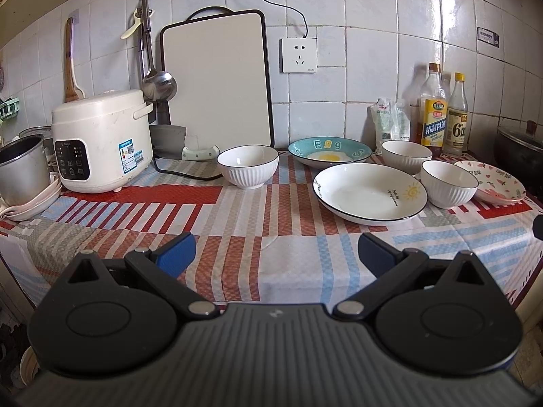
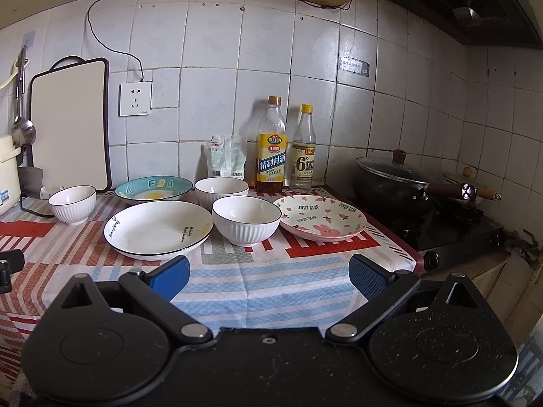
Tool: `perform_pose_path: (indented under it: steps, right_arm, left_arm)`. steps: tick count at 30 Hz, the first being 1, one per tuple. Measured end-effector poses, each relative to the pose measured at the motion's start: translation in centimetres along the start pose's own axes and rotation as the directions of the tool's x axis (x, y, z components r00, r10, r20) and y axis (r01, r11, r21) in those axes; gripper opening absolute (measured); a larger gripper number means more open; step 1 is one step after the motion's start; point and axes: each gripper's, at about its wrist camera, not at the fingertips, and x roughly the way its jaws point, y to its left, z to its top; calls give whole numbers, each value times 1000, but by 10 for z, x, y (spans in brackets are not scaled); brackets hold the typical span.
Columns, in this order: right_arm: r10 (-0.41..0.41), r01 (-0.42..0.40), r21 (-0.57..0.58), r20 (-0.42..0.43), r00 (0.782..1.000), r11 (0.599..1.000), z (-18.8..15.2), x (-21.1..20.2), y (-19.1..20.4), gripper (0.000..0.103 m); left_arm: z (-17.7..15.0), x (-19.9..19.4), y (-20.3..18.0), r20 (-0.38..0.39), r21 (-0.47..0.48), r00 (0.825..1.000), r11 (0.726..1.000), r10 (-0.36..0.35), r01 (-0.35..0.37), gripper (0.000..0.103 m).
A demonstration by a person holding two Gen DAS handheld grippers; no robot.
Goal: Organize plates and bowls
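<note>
Three white ribbed bowls stand on the checked tablecloth: one at the left [image 1: 248,170] [image 2: 72,204], one at the back [image 1: 406,156] [image 2: 221,191], one in front [image 1: 449,183] [image 2: 246,219]. A large white plate with a sun drawing [image 1: 370,194] [image 2: 158,229] lies between them. Behind it sits a teal egg plate [image 1: 330,156] [image 2: 153,189]. A pink bear plate [image 1: 491,181] [image 2: 321,217] lies at the right. My left gripper [image 1: 276,254] and right gripper [image 2: 269,278] hover open above the cloth's near part, holding nothing.
A white rice cooker [image 1: 101,139] and metal pot [image 1: 21,169] stand at the left, with a cutting board [image 1: 217,81] against the tiled wall. Two bottles [image 2: 270,146] and a packet [image 2: 224,157] stand behind the dishes. A black wok [image 2: 390,183] sits on the stove at the right.
</note>
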Motion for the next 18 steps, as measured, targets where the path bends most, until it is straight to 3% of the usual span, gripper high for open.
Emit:
perform_pose_path:
  steps: [18]
  right_arm:
    - [12, -11, -12, 54, 998, 1000, -1, -11, 0, 102]
  left_arm:
    - [-3, -2, -6, -3, 4, 1000, 1000, 1, -1, 103]
